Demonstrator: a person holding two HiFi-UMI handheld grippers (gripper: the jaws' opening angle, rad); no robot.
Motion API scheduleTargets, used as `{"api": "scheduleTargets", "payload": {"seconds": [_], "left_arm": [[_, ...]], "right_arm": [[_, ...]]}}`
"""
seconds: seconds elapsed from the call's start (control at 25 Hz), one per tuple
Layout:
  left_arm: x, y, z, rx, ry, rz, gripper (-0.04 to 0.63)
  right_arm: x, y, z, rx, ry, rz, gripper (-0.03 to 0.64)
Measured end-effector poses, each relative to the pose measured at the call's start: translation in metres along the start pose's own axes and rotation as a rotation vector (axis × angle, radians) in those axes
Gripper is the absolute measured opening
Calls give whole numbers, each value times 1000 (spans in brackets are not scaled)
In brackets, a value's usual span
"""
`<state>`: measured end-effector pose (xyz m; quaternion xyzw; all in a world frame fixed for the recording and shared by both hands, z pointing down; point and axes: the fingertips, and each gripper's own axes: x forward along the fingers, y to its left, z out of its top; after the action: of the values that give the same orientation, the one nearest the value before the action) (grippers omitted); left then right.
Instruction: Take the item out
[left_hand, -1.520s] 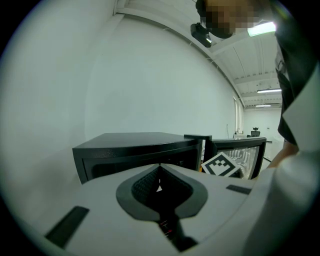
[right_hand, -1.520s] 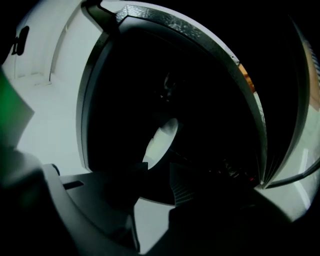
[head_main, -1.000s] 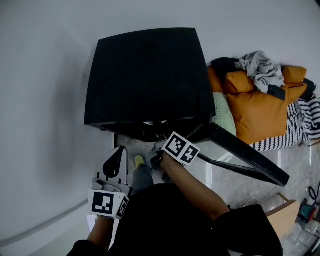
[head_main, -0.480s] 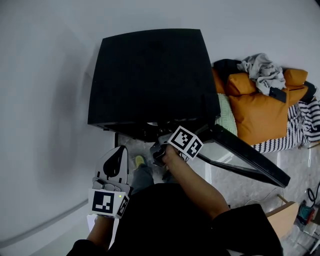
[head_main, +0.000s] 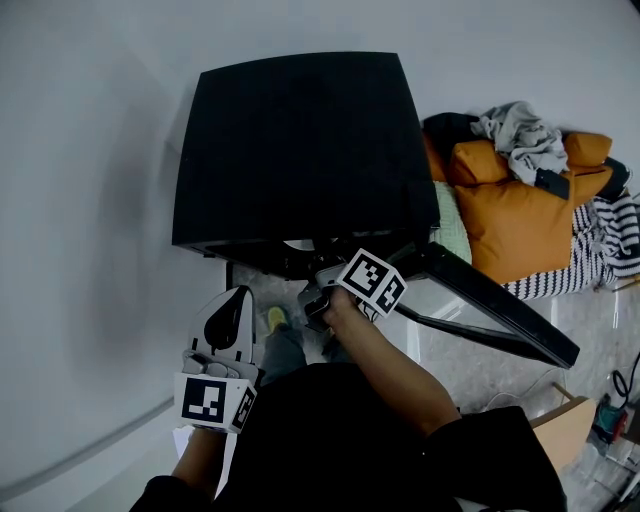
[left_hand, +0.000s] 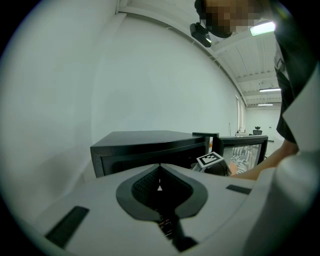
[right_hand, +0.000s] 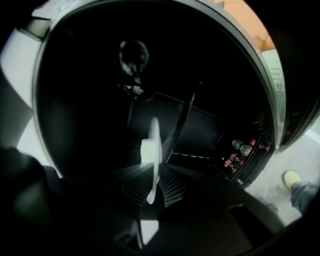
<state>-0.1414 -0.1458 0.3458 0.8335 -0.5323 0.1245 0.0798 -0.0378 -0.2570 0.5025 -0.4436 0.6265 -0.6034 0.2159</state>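
Right gripper view: a thin white item (right_hand: 151, 145) is seen edge-on inside the dark black cabinet (head_main: 300, 150), pinched as the right gripper (right_hand: 153, 186) jaws are closing narrowly on it. The left gripper (left_hand: 160, 169) is held outside, jaws together, nothing between.

The head view looks steeply down on the black fridge (head_main: 300, 150). The left gripper view, low and nearby, shares its top. The right gripper view sits close inside what is probably its dark interior.

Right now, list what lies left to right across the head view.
Left gripper → right gripper, its fingers closing on a thin white item → orange cushion → striped cloth.
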Motion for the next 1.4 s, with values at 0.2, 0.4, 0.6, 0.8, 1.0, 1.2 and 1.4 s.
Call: {"api": "scheduleTargets", "payload": {"seconds": [0.2,0.4,0.6,0.8,1.0,1.2,1.4], "left_arm": [[-2,-4,1,1,-7,-10,8],[-7,-8,-2,-3,-10,-20,8],[-9,-11,-2,-5,-19,-34,8],[-12,-13,0,-13,-31,-50,8],[-12,-11,1,-10,-46,-69,8],[-21,-19,-4,-15,-48,-79,8],[-26,-24,-3,-16,-63,-88,8]], "right_arm": [[-5,3,-8,-1,24,17,28],[-17,1,-14,33,32,30,26],[-32,7,-24,30,63,49,26],[-58,16,-38,46,126,75,26],[-89,28,-43,18,198,100,26],[-131,46,-43,-4,226,144,28],[-159,69,-44,-3,245,188,28]]}}
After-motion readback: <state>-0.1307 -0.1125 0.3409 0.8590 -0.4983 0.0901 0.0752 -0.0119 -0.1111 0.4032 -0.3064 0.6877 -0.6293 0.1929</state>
